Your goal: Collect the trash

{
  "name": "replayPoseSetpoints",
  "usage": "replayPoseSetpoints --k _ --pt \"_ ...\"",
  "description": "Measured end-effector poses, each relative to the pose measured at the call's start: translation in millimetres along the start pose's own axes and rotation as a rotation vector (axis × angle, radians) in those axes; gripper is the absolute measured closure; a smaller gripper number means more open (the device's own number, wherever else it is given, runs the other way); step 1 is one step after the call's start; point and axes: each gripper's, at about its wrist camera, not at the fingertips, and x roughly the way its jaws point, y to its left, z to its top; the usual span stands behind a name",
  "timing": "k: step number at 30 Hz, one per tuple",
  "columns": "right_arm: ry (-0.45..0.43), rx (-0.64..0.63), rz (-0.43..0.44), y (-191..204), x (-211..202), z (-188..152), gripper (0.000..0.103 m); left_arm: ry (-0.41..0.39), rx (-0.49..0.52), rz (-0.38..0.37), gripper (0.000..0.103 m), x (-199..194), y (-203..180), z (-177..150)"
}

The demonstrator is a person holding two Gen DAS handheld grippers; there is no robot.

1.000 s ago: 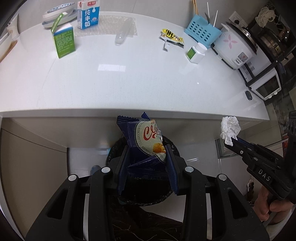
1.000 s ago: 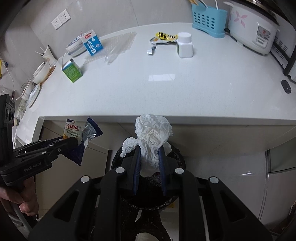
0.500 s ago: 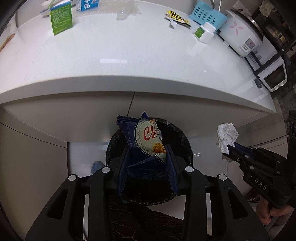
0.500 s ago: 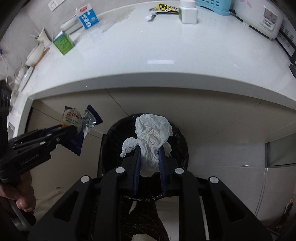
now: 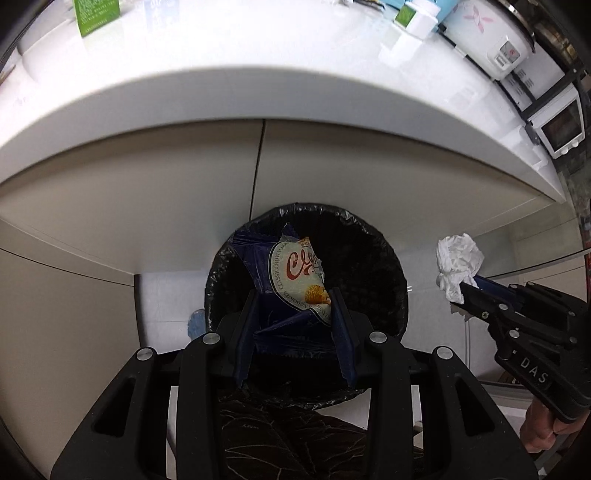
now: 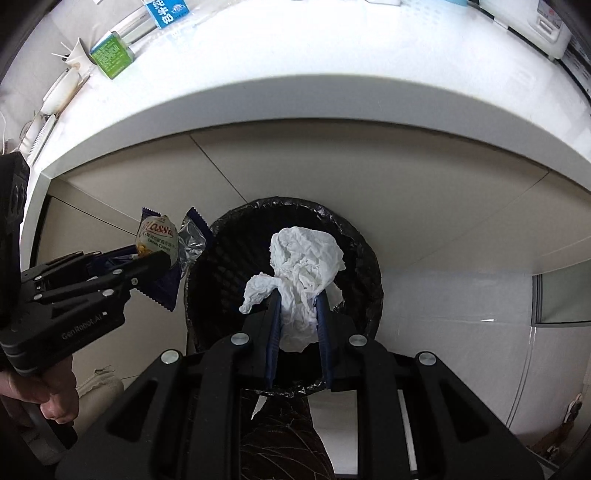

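The trash bin (image 5: 306,295), lined with a black bag, sits on the floor straight under my two claws, tucked below the overhang of the white counter (image 5: 258,55). That is what the drop turns on: whether each piece hangs inside the rim.

In my left claw (image 5: 295,317) I hold the blue cookie wrapper (image 5: 291,280), pinched at a middling width across its lower half. Its long axis runs up toward twelve o'clock in the left wrist view, and the whole packet lies over the bin's dark mouth, slightly toward nine of centre. In my right claw (image 6: 297,321) I hold the crumpled white tissue (image 6: 303,269), jaws narrow and pressed into its base, the wad bulging toward twelve with a twisted tail out at nine. It too sits over the opening, near the middle.

From the right wrist view my left claw (image 6: 155,258) comes in from nine o'clock, its wrapper (image 6: 166,240) just at the bin's left rim (image 6: 192,258); from the left wrist view my right claw (image 5: 465,291) with the tissue (image 5: 458,262) shows at three o'clock, seemingly outside the rim, though the wide lens may exaggerate that. Both claws point steeply downward, side by side. I judge the tissue the safer release; the wrapper may want a nudge toward centre first.

More rubbish waits on the counter: a green carton (image 6: 110,59) and a blue milk carton (image 6: 162,11).
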Motion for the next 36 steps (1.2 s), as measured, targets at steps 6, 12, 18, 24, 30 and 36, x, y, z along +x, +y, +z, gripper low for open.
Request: replayPoseSetpoints --k 6,12,18,24,30,36 --pt "0.008 0.016 -0.012 -7.2 1.3 -3.3 0.086 0.019 0.014 0.0 0.067 17.7 -8.2 -4.5" --pt "0.006 0.046 -0.028 -19.1 -1.6 -6.5 0.086 0.034 0.039 -0.011 0.066 28.1 -13.5 -6.3" --pt "0.006 0.073 -0.033 -27.7 -2.3 -9.4 0.086 0.038 0.075 -0.012 0.06 31.2 -20.5 -4.1" --pt "0.006 0.081 -0.03 -30.5 -4.4 -11.3 0.086 0.026 0.097 -0.001 0.04 29.7 -26.0 -4.1" --pt "0.005 0.07 -0.026 -27.4 -5.0 -11.2 0.086 0.007 0.082 0.005 0.022 24.2 -20.2 -3.5" --pt "0.01 0.047 -0.007 -20.3 -0.3 -8.6 0.086 -0.027 0.048 0.013 0.007 8.2 -1.8 -4.1"
